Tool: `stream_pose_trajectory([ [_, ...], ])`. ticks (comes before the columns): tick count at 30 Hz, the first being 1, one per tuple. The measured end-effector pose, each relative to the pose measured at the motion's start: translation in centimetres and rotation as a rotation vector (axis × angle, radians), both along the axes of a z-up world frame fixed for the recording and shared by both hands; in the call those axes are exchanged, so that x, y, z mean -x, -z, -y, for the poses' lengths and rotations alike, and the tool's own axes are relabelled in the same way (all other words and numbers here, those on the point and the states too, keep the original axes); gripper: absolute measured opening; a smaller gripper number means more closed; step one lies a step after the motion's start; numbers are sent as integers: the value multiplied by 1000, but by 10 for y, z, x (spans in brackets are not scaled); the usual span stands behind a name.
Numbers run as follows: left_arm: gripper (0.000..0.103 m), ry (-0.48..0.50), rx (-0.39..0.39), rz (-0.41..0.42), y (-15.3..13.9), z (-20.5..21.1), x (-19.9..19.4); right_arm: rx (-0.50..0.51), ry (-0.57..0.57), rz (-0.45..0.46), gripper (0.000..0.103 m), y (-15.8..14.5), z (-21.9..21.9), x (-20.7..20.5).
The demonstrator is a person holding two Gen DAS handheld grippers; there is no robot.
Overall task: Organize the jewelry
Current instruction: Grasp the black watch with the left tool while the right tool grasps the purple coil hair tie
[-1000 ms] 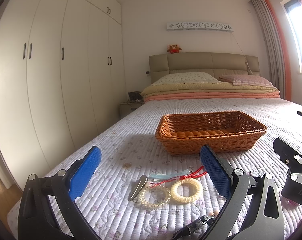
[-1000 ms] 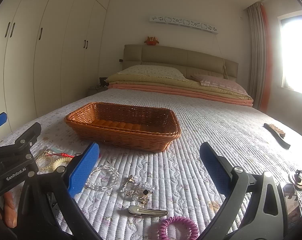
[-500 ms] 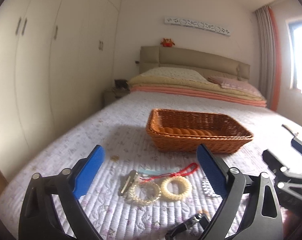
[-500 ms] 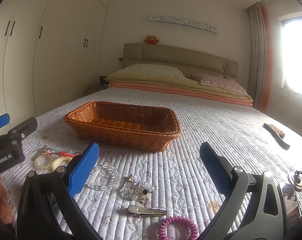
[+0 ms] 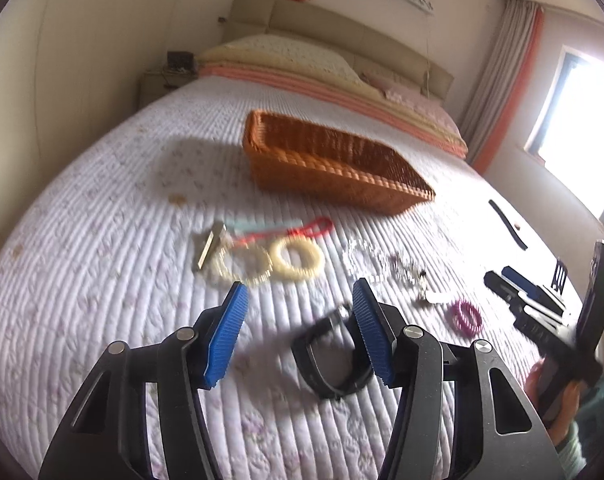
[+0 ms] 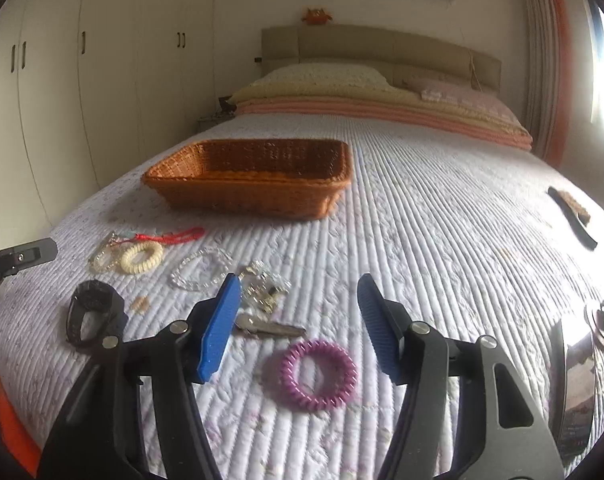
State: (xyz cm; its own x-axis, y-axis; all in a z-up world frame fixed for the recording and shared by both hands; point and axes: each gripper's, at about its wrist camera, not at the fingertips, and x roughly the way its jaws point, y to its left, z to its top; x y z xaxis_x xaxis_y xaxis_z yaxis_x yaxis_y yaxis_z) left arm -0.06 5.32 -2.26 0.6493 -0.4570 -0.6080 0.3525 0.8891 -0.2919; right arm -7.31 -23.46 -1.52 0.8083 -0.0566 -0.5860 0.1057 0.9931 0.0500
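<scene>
A brown wicker basket (image 5: 334, 164) (image 6: 250, 176) sits on the white quilted bed. Jewelry lies in front of it: a cream coil ring (image 5: 298, 258) (image 6: 142, 258), a pale bead bracelet (image 5: 244, 266), a red cord (image 5: 302, 230) (image 6: 170, 236), a clear bead bracelet (image 6: 200, 268), a metal clip (image 6: 268, 329), a purple coil ring (image 6: 318, 374) (image 5: 466, 316) and a black watch (image 5: 334, 356) (image 6: 90, 312). My left gripper (image 5: 300, 334) is open above the watch. My right gripper (image 6: 298, 326) is open above the purple ring and clip.
A black comb (image 6: 574, 216) (image 5: 508, 228) lies on the bed at the right. A phone on a stand (image 5: 598, 296) stands at the right edge. Folded bedding and pillows (image 6: 362, 96) lie at the headboard. Wardrobes (image 6: 82, 80) line the left wall.
Both grippers have tilted down and risen over the jewelry. The left one has swung right, so the black watch now lies between its fingers. Both stay open.
</scene>
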Motion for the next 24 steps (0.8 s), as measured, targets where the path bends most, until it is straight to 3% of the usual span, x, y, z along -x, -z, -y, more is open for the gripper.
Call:
stream_pose_trajectory([
  [3,51,20,-4,-44,10,6,5,-43,6,-65,38,8,15,9],
  [8,37,19,-3,-125,34,13,2,-80,-6,-128,36,22,18,13],
  [10,36,5,-17,-136,39,13,0,-83,-18,-157,29,29,16,7],
  [16,34,5,17,-187,45,9,-11,-88,7,-229,28,47,21,-19],
  [18,33,10,6,-196,46,12,-13,-70,7,-222,23,49,18,-19],
  [20,20,-3,-20,-188,47,14,-13,-41,13,-221,12,48,14,-18],
  [24,17,-2,-16,-191,47,14,-15,-33,3,-196,10,46,10,-14],
])
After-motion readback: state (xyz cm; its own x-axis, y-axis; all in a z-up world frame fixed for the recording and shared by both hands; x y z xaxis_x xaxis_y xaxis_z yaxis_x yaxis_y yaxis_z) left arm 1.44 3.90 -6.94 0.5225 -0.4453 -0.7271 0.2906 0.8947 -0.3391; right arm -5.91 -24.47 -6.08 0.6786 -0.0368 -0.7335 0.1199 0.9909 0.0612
